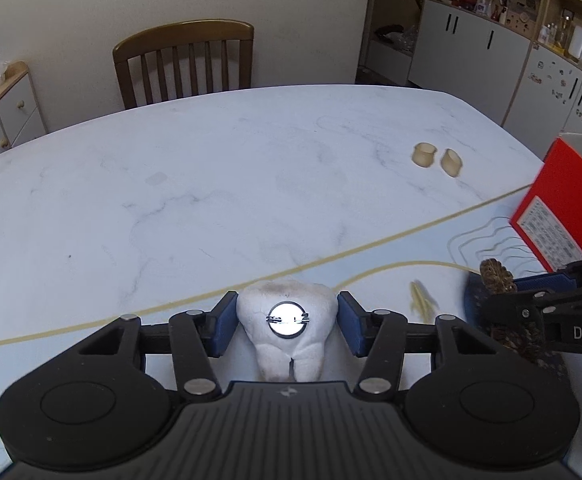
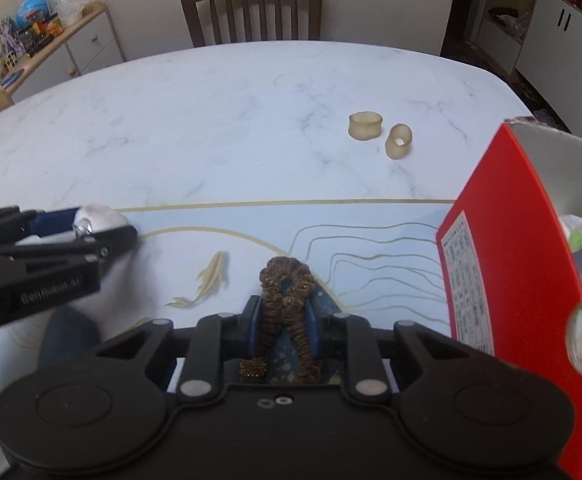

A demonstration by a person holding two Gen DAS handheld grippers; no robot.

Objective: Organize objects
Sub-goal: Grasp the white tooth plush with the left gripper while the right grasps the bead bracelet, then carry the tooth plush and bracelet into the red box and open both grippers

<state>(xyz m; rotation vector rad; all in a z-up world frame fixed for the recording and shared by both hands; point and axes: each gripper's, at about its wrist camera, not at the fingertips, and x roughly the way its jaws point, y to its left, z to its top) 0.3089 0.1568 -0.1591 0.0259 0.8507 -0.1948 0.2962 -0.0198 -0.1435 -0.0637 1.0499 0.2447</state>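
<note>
Between the blue pads of the left gripper point(image 1: 287, 322) sits a white tooth-shaped plush point(image 1: 287, 332), its roots pointing back toward the camera and a round silver button point(image 1: 288, 319) on its upper face; the pads press against both of its flanks, so the jaws are closed on it at a moderate width. From the right wrist view the same plush point(image 2: 101, 218) shows as a white lump at the tip of the left gripper point(image 2: 91, 228), held just above the pale blue mat point(image 2: 371, 240) with thin gold lines. The right gripper point(image 2: 282, 320) has its jaws drawn narrow around a brown ruffled scrunchie point(image 2: 287, 296), which stands squeezed between the pads with its loop reaching past the fingertips. In the left wrist view that scrunchie point(image 1: 495, 276) pokes up from the right gripper point(image 1: 507, 292) at the right edge. A red carton point(image 2: 503, 272) stands open just to the right of the scrunchie, with green-and-white packets inside. Farther out on the white marble table point(image 2: 211, 128), well apart from both grippers, lie two small translucent beige rings point(image 2: 379, 134), near each other.
</note>
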